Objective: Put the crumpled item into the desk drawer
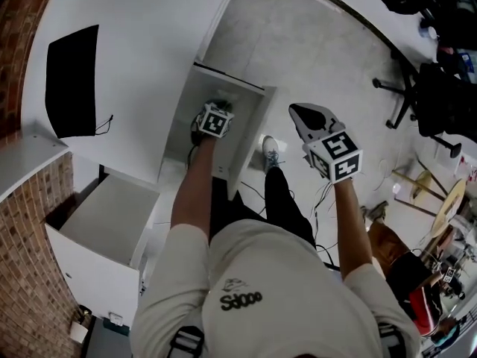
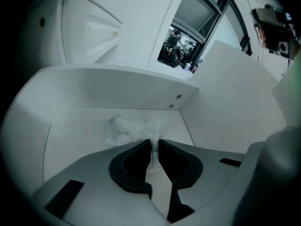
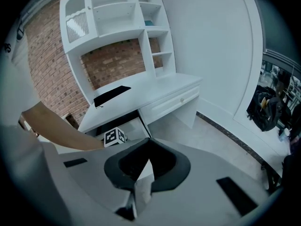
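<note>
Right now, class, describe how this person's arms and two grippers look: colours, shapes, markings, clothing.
Both the left gripper and the right gripper have pale grey shells lined in black, tapering to a point. Each carries a white cube printed with black square markers. The person wears a cream short-sleeved shirt with dark print; the forearms are bare.

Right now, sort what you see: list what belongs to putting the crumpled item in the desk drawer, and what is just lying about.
In the job:
crumpled item, lying in the desk drawer
left gripper, jaws on a wisp of it

Lying about:
black mat
office chair
right gripper, shut and empty, held off to the side
</note>
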`<state>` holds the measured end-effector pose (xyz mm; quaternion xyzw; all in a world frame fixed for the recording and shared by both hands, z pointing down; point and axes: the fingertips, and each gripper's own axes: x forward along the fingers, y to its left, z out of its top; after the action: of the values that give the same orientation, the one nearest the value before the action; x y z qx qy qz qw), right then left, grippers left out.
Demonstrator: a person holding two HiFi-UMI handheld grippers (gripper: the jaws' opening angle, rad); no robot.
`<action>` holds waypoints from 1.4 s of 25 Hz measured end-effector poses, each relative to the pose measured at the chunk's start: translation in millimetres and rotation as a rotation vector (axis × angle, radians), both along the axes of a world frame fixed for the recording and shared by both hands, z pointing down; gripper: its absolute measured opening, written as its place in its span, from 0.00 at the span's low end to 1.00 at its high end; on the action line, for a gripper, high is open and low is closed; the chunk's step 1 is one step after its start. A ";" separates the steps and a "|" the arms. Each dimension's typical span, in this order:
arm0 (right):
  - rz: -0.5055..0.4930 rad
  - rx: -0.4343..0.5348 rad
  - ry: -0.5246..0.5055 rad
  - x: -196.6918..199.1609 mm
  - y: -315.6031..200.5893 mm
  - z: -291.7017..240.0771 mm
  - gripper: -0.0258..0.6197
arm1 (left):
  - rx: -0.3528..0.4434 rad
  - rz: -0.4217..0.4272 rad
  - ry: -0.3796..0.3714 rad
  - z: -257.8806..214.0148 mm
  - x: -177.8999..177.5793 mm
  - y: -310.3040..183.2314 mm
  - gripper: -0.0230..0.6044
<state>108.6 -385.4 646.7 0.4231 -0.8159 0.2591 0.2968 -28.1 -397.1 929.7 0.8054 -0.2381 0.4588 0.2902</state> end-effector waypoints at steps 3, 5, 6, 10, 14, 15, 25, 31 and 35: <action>0.022 -0.003 0.003 6.8 2.6 -1.6 0.05 | -0.010 -0.028 0.045 -0.5 2.7 0.8 0.13; 0.040 0.000 0.002 11.6 1.6 -4.8 0.05 | -0.021 -0.058 0.068 -1.9 5.8 0.5 0.13; 0.043 0.005 0.001 14.1 0.9 -7.1 0.05 | -0.027 -0.087 0.082 -3.7 7.9 -0.7 0.14; 0.039 0.035 -0.008 19.4 6.2 -22.1 0.05 | -0.047 -0.179 0.136 -16.1 10.9 2.7 0.30; 0.022 0.078 -0.014 25.5 13.6 -43.3 0.05 | 0.019 -0.238 0.192 -45.6 8.4 1.5 0.33; 0.018 0.092 -0.016 28.4 15.0 -49.8 0.05 | 0.042 -0.262 0.202 -55.7 6.8 0.3 0.33; -0.058 0.270 -0.012 43.6 25.2 -127.6 0.05 | 0.398 -0.424 0.227 -204.7 -32.4 7.5 0.08; -0.192 0.403 -0.022 25.5 40.0 -183.2 0.05 | 0.652 -0.538 0.265 -324.7 -65.1 39.2 0.07; -0.278 0.482 -0.032 17.1 51.7 -217.7 0.05 | 0.792 -0.588 0.224 -396.7 -81.1 75.6 0.07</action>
<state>125.7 -333.7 429.0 0.3614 -0.9088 0.0210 0.2073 -109.2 -321.5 533.0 0.7968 -0.5779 0.1428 0.1033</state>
